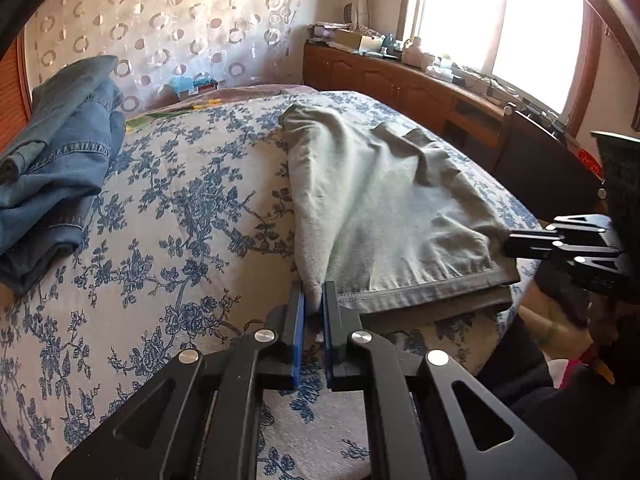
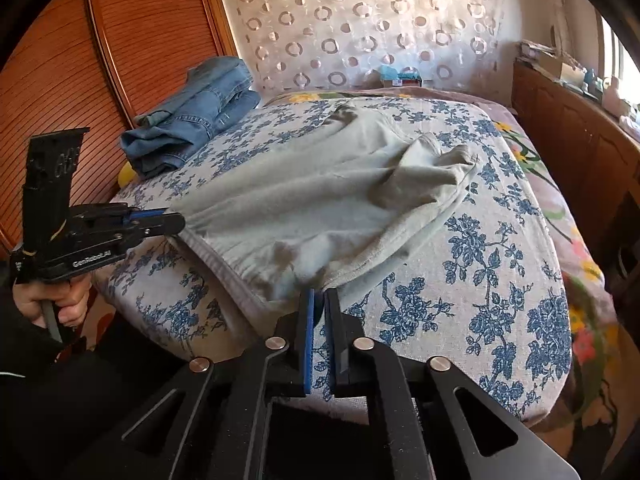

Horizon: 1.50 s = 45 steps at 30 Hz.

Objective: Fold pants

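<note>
Pale grey-green pants [image 1: 380, 200] [image 2: 320, 200] lie rumpled on a bed with a blue floral cover [image 1: 180, 208] [image 2: 488, 280]. Their near hemmed edge runs along the bed's front. My left gripper [image 1: 314, 294] is shut on the left corner of that edge, with cloth pinched between its blue pads. In the right wrist view the left gripper [image 2: 176, 220] shows from the side, held by a hand. My right gripper [image 2: 319, 298] is shut on the other corner of the pants. The left wrist view shows the right gripper [image 1: 510, 244] at that corner.
A pile of folded blue jeans [image 1: 60, 160] [image 2: 192, 120] sits at the bed's far left. A wooden wardrobe [image 2: 60, 60] stands beyond it. A cluttered wooden cabinet [image 1: 400, 76] runs under the window, and a dark chair back [image 1: 540, 164] stands at the bed's right side.
</note>
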{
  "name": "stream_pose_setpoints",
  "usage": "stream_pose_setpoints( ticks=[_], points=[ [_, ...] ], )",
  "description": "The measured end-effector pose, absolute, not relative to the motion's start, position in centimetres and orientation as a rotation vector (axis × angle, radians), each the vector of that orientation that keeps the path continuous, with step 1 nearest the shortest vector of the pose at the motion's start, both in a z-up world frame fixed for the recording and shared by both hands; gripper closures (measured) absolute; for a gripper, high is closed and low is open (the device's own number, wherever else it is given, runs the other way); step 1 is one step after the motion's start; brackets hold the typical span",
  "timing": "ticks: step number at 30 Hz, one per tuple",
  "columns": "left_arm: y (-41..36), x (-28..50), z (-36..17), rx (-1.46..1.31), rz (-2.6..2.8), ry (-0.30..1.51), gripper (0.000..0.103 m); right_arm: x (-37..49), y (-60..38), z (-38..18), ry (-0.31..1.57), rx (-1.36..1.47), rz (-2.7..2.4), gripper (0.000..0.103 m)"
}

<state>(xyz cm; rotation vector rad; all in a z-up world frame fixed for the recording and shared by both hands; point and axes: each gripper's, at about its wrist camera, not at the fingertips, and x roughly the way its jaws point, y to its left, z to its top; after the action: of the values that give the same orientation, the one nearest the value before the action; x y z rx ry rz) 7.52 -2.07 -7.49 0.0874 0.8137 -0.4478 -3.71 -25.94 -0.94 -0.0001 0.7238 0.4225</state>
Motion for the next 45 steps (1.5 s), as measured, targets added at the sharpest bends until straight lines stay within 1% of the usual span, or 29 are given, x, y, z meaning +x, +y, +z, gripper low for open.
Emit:
stream_pose_setpoints(
  ticks=[4,6,13,16,18,24,28,32,36,40,45],
  points=[
    [-1.8,7.8,-8.0,0.081,-0.441,0.821,0.094,-3.9,-25.6,-0.4,0.698,-0.008,0.431,0.088],
    [-1.6,7.9,-8.3,0.078,-0.439,0.827,0.094,-4.1,-25.3,-0.3,0.696,-0.010,0.444,0.083],
    [-1.4,7.9,-8.7,0.068,-0.444,0.831,0.094,-3.8,-24.2,-1.1,0.718,-0.020,0.483,0.076],
    [-1.4,8.0,-8.7,0.066,-0.443,0.830,0.093,-3.4,-23.7,-1.5,0.735,-0.027,0.501,0.073],
    [-1.3,8.1,-8.8,0.057,-0.445,0.832,0.091,-3.1,-23.3,-1.9,0.754,-0.041,0.507,0.068],
    [-0.9,8.2,-8.8,0.042,-0.453,0.835,0.088,-3.0,-22.2,-2.5,0.767,-0.113,0.496,0.060],
    [-0.8,8.3,-8.8,0.036,-0.456,0.835,0.088,-3.2,-21.6,-2.6,0.761,-0.159,0.486,0.057],
    [-0.7,8.4,-8.9,0.033,-0.459,0.836,0.087,-3.6,-21.3,-2.8,0.759,-0.176,0.492,0.053],
    [-0.6,8.5,-9.0,0.024,-0.461,0.837,0.085,-3.9,-21.3,-2.8,0.757,-0.193,0.495,0.050],
    [-0.5,8.6,-9.0,0.017,-0.462,0.842,0.083,-4.0,-21.2,-3.0,0.753,-0.212,0.495,0.049],
    [-0.4,8.6,-9.0,0.012,-0.468,0.841,0.083,-4.2,-21.1,-3.2,0.740,-0.251,0.482,0.049]
  ],
)
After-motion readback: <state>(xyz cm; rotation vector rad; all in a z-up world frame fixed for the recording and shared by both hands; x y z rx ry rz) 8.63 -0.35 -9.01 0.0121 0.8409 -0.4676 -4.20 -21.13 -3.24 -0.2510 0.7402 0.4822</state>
